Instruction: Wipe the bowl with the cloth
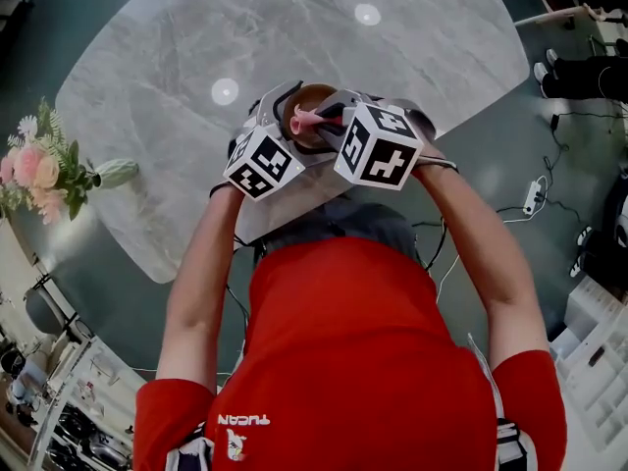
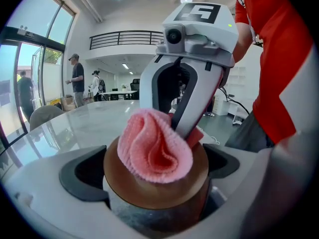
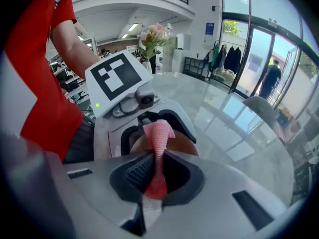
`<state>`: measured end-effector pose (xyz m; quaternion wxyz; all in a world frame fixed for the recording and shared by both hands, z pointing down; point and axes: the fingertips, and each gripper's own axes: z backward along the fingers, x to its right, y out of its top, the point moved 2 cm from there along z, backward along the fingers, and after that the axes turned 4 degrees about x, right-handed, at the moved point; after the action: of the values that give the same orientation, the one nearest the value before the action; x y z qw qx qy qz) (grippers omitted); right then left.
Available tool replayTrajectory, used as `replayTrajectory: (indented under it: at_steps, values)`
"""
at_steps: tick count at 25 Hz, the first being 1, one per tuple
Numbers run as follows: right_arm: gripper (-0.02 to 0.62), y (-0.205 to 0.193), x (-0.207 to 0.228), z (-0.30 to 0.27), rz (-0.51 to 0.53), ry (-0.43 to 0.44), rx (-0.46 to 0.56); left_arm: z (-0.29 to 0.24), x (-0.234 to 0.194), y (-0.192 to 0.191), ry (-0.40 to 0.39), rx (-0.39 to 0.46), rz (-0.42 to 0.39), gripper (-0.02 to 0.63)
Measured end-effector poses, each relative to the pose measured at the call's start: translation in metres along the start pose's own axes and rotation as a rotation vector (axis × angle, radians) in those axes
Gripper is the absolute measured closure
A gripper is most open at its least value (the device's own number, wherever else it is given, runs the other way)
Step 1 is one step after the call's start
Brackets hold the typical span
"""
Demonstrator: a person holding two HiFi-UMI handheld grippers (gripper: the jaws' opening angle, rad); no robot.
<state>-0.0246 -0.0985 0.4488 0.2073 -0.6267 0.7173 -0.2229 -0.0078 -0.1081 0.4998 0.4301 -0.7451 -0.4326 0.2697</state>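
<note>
A brown bowl point(image 2: 149, 188) is held between the jaws of my left gripper point(image 2: 155, 176), which is shut on it. A pink cloth point(image 2: 155, 146) is bunched inside the bowl. My right gripper point(image 3: 155, 171) is shut on that pink cloth point(image 3: 158, 138) and presses it down into the bowl point(image 3: 182, 146). In the head view both grippers meet near the table's front edge, left gripper point(image 1: 280, 126) and right gripper point(image 1: 329, 124) face to face, with the bowl point(image 1: 314, 101) and cloth point(image 1: 306, 120) between them.
A grey marble table point(image 1: 294, 37) spreads ahead. A vase of pink flowers point(image 1: 54, 170) stands at its left corner. Cables and a power strip point(image 1: 533, 196) lie on the floor at right. People point(image 2: 77, 78) stand far off by the glass doors.
</note>
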Motion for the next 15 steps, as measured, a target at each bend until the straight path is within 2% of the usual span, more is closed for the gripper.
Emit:
replayTrajectory:
  at_steps: [10, 15]
  values:
    - [0.574, -0.004, -0.006, -0.028, -0.073, 0.149, -0.156, 0.000, 0.000, 0.000, -0.003, 0.004, 0.002, 0.021]
    - [0.574, -0.001, 0.002, -0.038, -0.098, 0.113, -0.173, -0.001, 0.000, 0.001, -0.006, 0.004, -0.001, 0.021]
